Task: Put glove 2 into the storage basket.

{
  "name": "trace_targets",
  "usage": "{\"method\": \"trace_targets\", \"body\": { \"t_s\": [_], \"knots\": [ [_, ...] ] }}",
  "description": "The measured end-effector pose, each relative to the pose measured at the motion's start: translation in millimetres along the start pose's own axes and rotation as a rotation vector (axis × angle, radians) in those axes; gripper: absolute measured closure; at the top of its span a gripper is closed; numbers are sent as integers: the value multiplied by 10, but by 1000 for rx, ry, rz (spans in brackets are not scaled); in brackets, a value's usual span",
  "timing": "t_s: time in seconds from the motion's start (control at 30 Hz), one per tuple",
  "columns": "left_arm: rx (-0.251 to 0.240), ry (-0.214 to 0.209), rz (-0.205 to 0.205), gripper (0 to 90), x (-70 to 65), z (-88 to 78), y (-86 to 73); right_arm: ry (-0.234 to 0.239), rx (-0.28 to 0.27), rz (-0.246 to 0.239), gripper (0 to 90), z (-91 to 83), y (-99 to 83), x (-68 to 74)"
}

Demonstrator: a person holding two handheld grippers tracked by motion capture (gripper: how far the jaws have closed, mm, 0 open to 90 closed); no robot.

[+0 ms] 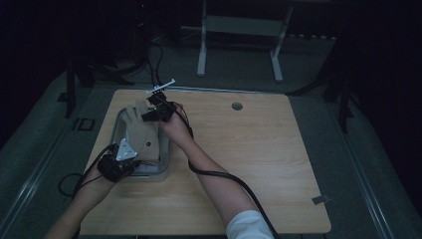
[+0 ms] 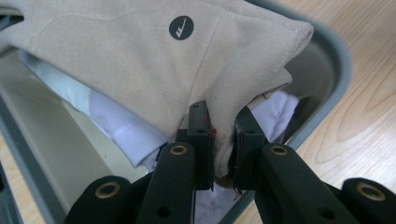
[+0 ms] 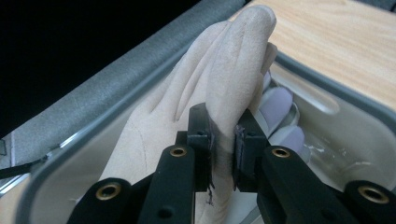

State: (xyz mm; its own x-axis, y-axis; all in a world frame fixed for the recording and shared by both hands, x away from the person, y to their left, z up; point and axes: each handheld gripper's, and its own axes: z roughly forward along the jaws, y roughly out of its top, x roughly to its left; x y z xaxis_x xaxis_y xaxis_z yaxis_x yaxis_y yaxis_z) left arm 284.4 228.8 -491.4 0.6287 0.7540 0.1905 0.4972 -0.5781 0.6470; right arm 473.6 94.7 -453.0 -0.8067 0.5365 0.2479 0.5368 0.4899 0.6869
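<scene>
The left gripper [image 2: 219, 140] clamps the beige glove's [image 2: 154, 60] cuff edge; the right gripper [image 3: 223, 140] clamps a glove finger above the grey tray [image 1: 166, 167], beside the open table [image 1: 259, 144].

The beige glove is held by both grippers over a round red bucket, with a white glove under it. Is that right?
Not quite. The beige glove is pinched by the left gripper and the right gripper, with a white glove under it, but the container is a grey rectangular tray, not a round red bucket. The left gripper view shows its grey rim.
</scene>
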Motion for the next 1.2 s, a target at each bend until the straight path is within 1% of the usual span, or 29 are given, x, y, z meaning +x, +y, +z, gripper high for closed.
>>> {"method": "trace_targets", "body": {
  "t_s": [0.03, 0.1, 0.2, 0.27, 0.33, 0.4, 0.53, 0.6, 0.63, 0.67, 0.7, 0.73, 0.77, 0.8, 0.83, 0.9, 0.93, 0.97, 1.0, 1.03, 1.1, 1.13, 1.17, 1.2],
  "knots": [
    [8, -4, 4, 811, 7, 28, -16, 4, 3, 8, 801, 35, -16, -21],
    [13, -14, -6, 811, 19, 54, -31, -1, 17, 18, 801, 97, -40, -46],
    [25, -24, -13, 810, 37, 80, -41, -24, 48, 18, 800, 187, -76, -74],
    [28, -29, -16, 810, 44, 87, -36, -39, 59, 17, 800, 226, -103, -90],
    [43, -38, -20, 809, 55, 100, -21, -46, 71, 20, 798, 260, -136, -117],
    [58, -50, -25, 808, 65, 111, -3, -45, 75, 31, 796, 269, -154, -144],
    [78, -58, -19, 806, 63, 128, 20, -52, 78, 18, 778, 277, -165, -135],
    [77, -59, -21, 805, 63, 128, 20, -51, 78, 16, 761, 274, -165, -133],
    [76, -63, -25, 805, 63, 125, 13, -46, 77, 16, 744, 267, -164, -135],
    [72, -67, -28, 798, 64, 124, 10, -32, 79, 12, 682, 240, -160, -142],
    [70, -70, -31, 791, 69, 124, 5, -23, 77, 5, 640, 226, -161, -151],
    [64, -78, -41, 785, 75, 121, -1, -23, 72, 4, 629, 209, -164, -158],
    [60, -79, -43, 782, 81, 115, -5, -10, 70, 9, 612, 192, -168, -173],
    [54, -84, -48, 775, 84, 111, -12, 2, 68, 14, 575, 182, -173, -182],
    [50, -91, -54, 761, 88, 108, -17, 0, 67, 9, 548, 172, -179, -184],
    [47, -101, -71, 703, 99, 97, -21, -4, 76, -15, 485, 160, -188, -178],
    [41, -100, -79, 681, 103, 92, -22, -8, 76, -31, 451, 151, -193, -173],
    [36, -92, -92, 640, 111, 85, -21, -9, 71, -51, 395, 139, -198, -170],
    [27, -93, -111, 582, 122, 74, -21, -11, 66, -65, 377, 122, -203, -167],
    [18, -94, -118, 531, 129, 60, -19, -11, 50, -77, 374, 96, -212, -171],
    [5, -79, -125, 458, 125, 34, -12, -3, 29, -88, 324, 42, -224, -187],
    [4, -70, -135, 393, 129, 21, -4, -3, 23, -88, 302, 14, -228, -193],
    [1, -71, -142, 331, 136, 10, 3, 8, 17, -98, 281, -16, -234, -201],
    [5, -71, -145, 283, 139, 1, 10, 16, 16, -106, 240, -41, -243, -209]
  ]
}}
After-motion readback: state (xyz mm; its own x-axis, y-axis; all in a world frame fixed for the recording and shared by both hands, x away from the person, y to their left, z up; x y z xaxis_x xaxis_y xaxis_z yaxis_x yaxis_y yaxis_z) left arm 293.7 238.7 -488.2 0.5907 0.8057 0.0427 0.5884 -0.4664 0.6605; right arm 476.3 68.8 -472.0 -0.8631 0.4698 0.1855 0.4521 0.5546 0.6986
